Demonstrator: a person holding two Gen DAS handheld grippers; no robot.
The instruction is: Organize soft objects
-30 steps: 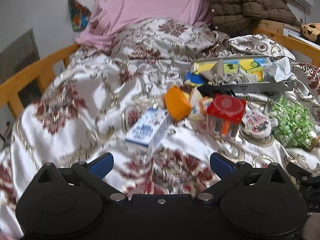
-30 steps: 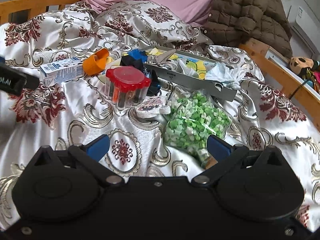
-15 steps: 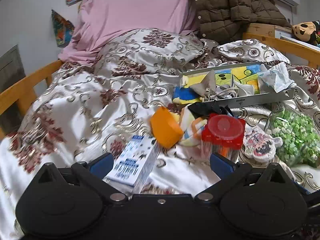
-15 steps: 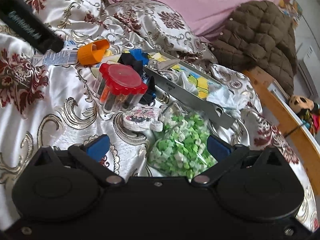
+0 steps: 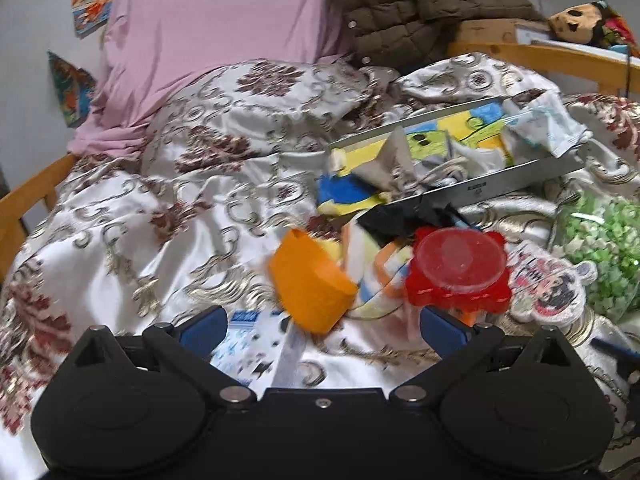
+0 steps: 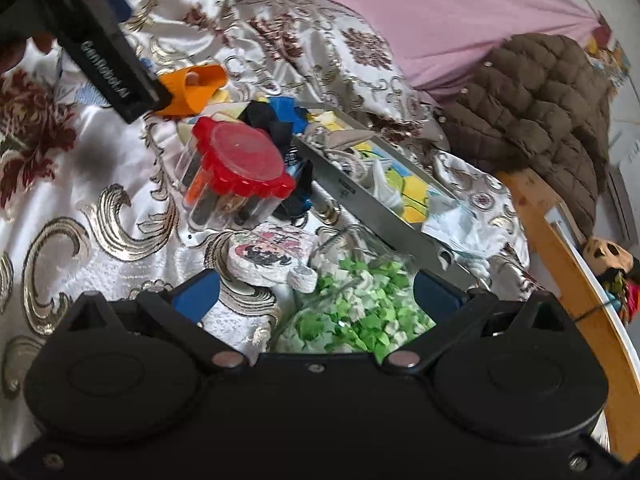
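From the left wrist view, the left hand-held gripper hovers low over the bed, its jaws spread wide and holding nothing; a blue-and-white carton lies just between them on the patterned bedspread, and an orange cup on its side sits just beyond. Further right stand a red-lidded jar and a cartoon-print soft pad, with a metal tray of cloths behind them. From the right wrist view, the right hand-held gripper is likewise wide apart and empty, and the bag of green paper stars lies right between its fingers, touching the soft pad at its left. The tray runs diagonally away at the far right. I would judge the bag to be the piece about to be picked up. To do it well, come down squarely over its bulging middle, close slowly so the plastic does not slip or burst, and keep clear of the pad and the tray edge.
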